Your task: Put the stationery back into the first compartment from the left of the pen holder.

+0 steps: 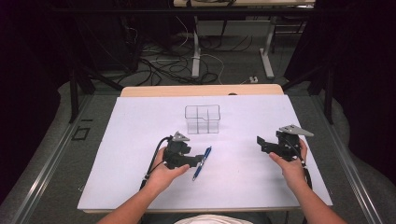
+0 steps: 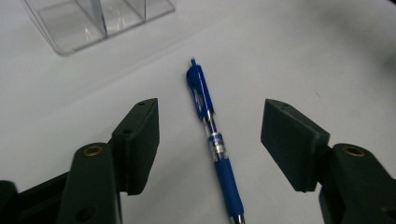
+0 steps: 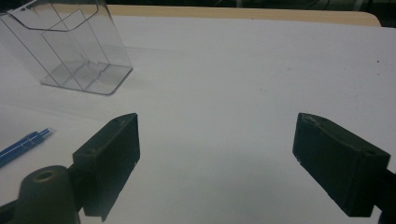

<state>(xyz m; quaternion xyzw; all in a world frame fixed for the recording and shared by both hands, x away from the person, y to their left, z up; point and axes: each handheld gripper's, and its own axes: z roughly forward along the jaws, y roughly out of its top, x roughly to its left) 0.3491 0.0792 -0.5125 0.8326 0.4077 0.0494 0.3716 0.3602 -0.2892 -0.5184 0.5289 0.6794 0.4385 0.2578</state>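
item: blue pen (image 2: 211, 135). it lies flat on the white table (image 1: 140, 140), near the clear divided holder (image 1: 202, 119) on the side toward you, and apart from it. in the left gripper view its clip end points toward the holder and its tip points back toward your hand.

item: clear divided holder. it stands upright on the table, beyond the pen. the compartments you can see into hold nothing, so the pen has not yet gone in.

item: left tool (image 2: 210, 140). its jaws are apart and straddle the pen, one on each side of the barrel. the pads (image 2: 140, 140) stand clear of the barrel on both sides, so nothing is gripped. in the high view this tool (image 1: 201, 158) sits right at the pen, on the near side of the holder.

item: right tool (image 3: 217, 154). its jaws are spread wide over bare table with nothing between them. in the high view it (image 1: 260, 141) waits well off to the right of the holder, away from the pen.

status, as a judgement: you look to be at the pick-up step, very early in the work. done: the left tool is lined up around the pen. left to do: bring the jaws together on the barrel, lift the pen, carry it to the holder, stand it in one of the compartments, and let go. the right tool has no part in it as things stand.
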